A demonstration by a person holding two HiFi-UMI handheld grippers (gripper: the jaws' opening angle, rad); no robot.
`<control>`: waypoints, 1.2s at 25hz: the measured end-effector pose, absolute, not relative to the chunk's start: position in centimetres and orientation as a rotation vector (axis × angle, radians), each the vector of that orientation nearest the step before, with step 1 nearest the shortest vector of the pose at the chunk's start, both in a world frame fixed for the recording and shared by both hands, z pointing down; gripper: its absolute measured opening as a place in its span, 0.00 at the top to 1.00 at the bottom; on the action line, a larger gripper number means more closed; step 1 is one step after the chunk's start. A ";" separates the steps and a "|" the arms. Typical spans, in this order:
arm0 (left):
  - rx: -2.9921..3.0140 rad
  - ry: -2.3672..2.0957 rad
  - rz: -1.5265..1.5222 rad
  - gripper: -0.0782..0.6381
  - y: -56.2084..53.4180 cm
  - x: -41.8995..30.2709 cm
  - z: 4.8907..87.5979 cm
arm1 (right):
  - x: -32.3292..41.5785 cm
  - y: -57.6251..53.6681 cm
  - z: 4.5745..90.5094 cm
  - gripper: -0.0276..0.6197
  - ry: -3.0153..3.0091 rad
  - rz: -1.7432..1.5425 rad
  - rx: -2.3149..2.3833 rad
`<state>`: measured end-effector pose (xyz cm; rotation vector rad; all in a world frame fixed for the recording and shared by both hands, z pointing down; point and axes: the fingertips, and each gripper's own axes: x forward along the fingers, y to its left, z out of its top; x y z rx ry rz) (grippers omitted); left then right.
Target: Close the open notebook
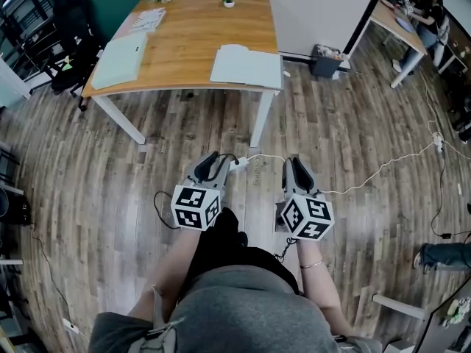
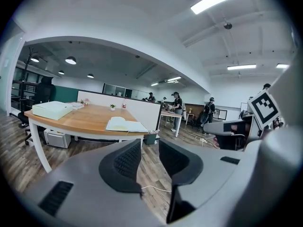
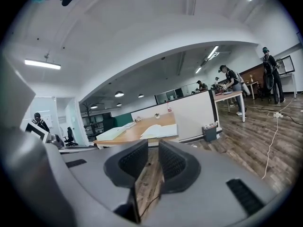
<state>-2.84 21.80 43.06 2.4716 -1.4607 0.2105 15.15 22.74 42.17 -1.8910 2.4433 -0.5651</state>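
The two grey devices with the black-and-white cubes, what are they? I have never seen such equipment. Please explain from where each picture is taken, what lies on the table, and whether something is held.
There is no robot here. A person holds a hand-operated two-jaw gripper in each hand: the left gripper and the right gripper. The marker cubes are parts of them. The head view comes from a camera on the person's head, looking down. The two gripper views come from cameras riding on the grippers, looking along their jaws. On the wooden table ahead lie the open notebook, a pale flat box or book, some papers and a small plant. Both pairs of jaws stand slightly apart with nothing between them, so nothing is held.
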 end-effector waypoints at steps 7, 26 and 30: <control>2.453 -1.441 0.246 0.69 20.0 -2.8 44.1 | 14.1 21.0 43.5 0.77 2.481 -0.659 -1.816; 2.475 -1.405 0.271 0.61 2.5 -5.4 44.6 | 13.2 4.1 43.8 0.73 2.375 -0.741 -1.875; 2.486 -1.379 0.287 0.61 -1.7 -5.7 44.3 | 13.6 0.6 43.6 0.73 2.342 -0.740 -1.925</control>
